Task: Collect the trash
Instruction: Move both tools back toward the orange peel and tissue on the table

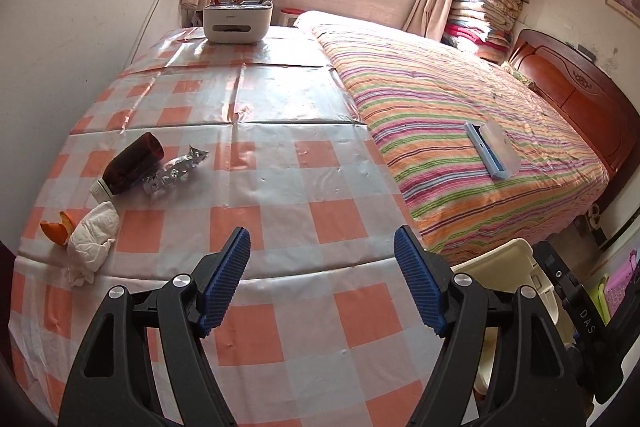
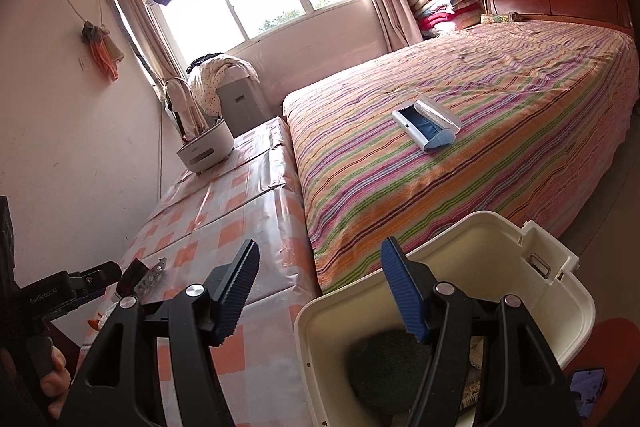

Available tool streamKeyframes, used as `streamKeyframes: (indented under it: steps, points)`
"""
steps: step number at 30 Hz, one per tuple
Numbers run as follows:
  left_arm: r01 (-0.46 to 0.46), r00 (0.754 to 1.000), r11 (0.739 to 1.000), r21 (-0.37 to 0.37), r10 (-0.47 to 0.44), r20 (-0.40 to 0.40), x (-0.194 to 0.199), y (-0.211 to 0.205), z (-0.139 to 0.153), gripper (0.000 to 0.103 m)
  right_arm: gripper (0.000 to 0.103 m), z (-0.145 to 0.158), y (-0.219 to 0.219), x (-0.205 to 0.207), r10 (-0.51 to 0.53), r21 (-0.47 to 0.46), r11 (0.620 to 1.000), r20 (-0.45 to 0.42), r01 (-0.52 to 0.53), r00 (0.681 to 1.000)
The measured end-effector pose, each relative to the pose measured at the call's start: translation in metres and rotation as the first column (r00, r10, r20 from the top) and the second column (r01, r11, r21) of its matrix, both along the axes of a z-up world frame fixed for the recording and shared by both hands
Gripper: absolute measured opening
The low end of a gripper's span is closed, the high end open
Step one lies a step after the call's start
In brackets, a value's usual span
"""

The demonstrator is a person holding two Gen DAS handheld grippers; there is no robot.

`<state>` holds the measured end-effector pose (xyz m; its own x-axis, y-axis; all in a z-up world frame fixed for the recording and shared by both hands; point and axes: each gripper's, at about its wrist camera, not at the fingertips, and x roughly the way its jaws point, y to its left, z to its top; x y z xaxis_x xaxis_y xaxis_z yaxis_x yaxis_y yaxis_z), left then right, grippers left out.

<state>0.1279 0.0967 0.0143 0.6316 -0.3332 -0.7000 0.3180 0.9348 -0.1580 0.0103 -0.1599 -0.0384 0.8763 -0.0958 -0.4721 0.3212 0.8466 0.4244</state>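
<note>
On the checked tablecloth (image 1: 280,187) at the left lie a dark brown bottle (image 1: 132,165) on its side, a crumpled foil blister pack (image 1: 176,173), a crumpled white tissue (image 1: 93,243) and an orange peel (image 1: 58,227). My left gripper (image 1: 322,247) is open and empty over the table's near edge, right of the trash. My right gripper (image 2: 318,261) is open and empty above the rim of a cream trash bin (image 2: 520,259), which holds a dark green lump (image 2: 384,367). The bin's rim also shows in the left wrist view (image 1: 516,259).
A white desk organiser (image 1: 238,21) stands at the table's far end. A striped bed (image 1: 460,115) adjoins the table on the right, with a blue-and-white lint brush (image 1: 492,149) on it. A wall runs along the table's left side.
</note>
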Motion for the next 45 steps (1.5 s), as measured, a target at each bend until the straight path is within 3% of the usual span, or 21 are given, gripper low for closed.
streamKeyframes:
  steps: [7,11,15,20,25,35,45]
  points:
    - [-0.128,0.991,0.992,-0.003,0.128,-0.025,0.013,0.071,-0.006,0.075,0.062,-0.005,0.033,0.019,0.078,-0.016,0.997,-0.028,-0.078,0.997]
    - [-0.209,0.978,0.978,-0.006,0.209,-0.001,0.015,0.116,0.001,0.075,0.062,-0.003,0.049,0.024,0.123,-0.015,0.992,-0.016,-0.123,0.992]
    - [-0.335,0.942,0.942,-0.017,0.335,0.022,0.020,0.176,0.009,0.075,0.062,-0.003,0.067,0.033,0.175,-0.030,0.984,-0.011,-0.175,0.985]
    - [-0.432,0.901,0.901,-0.034,0.430,-0.056,0.033,0.233,-0.005,0.075,0.062,-0.005,0.100,0.043,0.287,-0.035,0.957,-0.028,-0.288,0.957]
    - [-0.464,0.881,0.884,-0.062,0.453,-0.134,0.046,0.260,-0.020,0.075,0.062,-0.001,0.142,0.055,0.421,-0.046,0.905,-0.040,-0.422,0.906]
    - [-0.480,0.862,0.875,-0.059,0.458,-0.218,0.073,0.269,-0.043,0.075,0.062,0.007,0.230,0.079,0.651,-0.119,0.745,-0.082,-0.656,0.754]
    - [-0.527,0.818,0.846,-0.082,0.479,-0.317,0.092,0.285,-0.064,0.075,0.062,0.007,0.271,0.109,0.715,-0.112,0.678,-0.131,-0.726,0.687]
